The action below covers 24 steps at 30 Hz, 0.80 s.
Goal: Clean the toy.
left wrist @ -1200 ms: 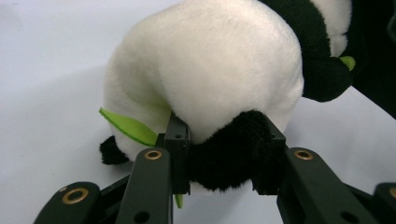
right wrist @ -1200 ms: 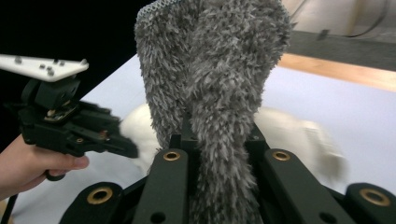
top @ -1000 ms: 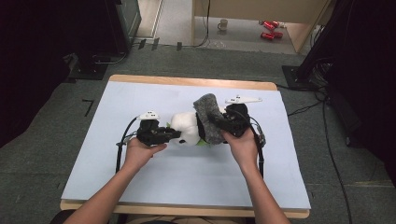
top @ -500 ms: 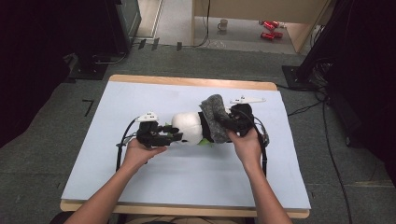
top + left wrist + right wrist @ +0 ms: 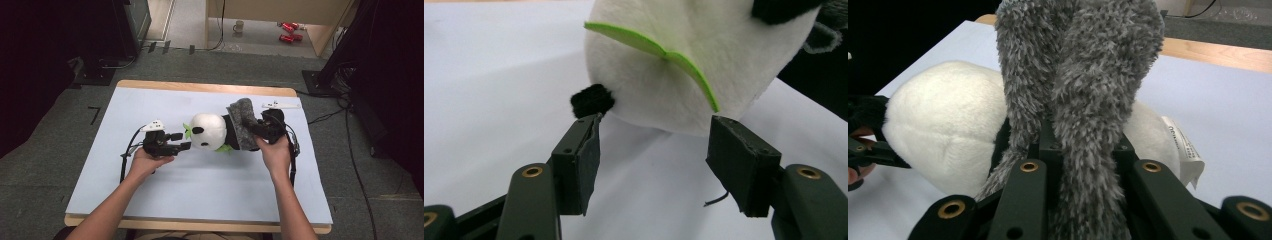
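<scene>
A plush panda (image 5: 210, 131) lies on its side near the middle of the pale blue table top (image 5: 200, 185), head toward the person's left, body toward the right. A green leaf-shaped piece (image 5: 659, 50) sits on top of its white head.

The left gripper (image 5: 186, 141) is held level just beside the panda's head. Its jaws have just been opening and now stand apart. In the left gripper view the two black pads (image 5: 584, 160) flank the crown of the head without pressing on it; one pad tip sits just beside the black ear (image 5: 593, 99). Nothing is clamped between them.

The right gripper (image 5: 254, 129) is at the panda's body end. Its jaws are closed on a folded piece of grey fuzzy fabric (image 5: 1083, 85), which rises from between them in the right gripper view and drapes against the panda's white body. In the high view the grey fabric wraps around the toy's midsection, between the head and the gripper.

A white sewn-in label (image 5: 1182, 146) sticks out from the panda's far side. The wooden table edge (image 5: 205, 87) borders the blue surface at the back. On the floor beyond the table stand a mug (image 5: 239, 26) and red cans (image 5: 287, 32).
</scene>
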### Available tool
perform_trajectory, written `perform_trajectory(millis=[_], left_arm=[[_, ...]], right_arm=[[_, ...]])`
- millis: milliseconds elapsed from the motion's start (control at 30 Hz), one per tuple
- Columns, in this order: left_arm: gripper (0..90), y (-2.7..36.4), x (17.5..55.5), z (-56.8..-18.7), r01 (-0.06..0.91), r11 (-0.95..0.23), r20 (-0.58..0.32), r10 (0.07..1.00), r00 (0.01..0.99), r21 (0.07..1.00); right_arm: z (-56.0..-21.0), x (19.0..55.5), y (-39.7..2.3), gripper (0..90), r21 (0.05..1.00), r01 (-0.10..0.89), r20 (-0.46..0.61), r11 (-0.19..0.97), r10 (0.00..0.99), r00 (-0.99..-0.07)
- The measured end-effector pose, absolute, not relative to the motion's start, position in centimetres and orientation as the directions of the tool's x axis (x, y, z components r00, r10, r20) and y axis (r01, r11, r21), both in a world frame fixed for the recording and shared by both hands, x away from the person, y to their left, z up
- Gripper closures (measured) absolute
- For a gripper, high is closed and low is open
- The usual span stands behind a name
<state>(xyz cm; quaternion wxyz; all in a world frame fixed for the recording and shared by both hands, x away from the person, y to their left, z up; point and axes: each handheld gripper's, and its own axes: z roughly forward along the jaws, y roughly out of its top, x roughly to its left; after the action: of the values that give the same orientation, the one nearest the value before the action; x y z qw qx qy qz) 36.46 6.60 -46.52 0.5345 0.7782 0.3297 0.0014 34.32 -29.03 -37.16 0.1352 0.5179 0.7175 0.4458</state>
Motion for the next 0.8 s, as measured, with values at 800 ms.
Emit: perform_trajectory(millis=[800], left_arm=[[21.5, 2.0, 37.2, -45.9, 0.488, -0.203, -0.366, 0.439, 0.820, 0.849]], right_arm=[[-38.5, 33.7, -30.7, 78.3, 0.762, 0.647, 0.304, 0.025, 0.868, -0.392]])
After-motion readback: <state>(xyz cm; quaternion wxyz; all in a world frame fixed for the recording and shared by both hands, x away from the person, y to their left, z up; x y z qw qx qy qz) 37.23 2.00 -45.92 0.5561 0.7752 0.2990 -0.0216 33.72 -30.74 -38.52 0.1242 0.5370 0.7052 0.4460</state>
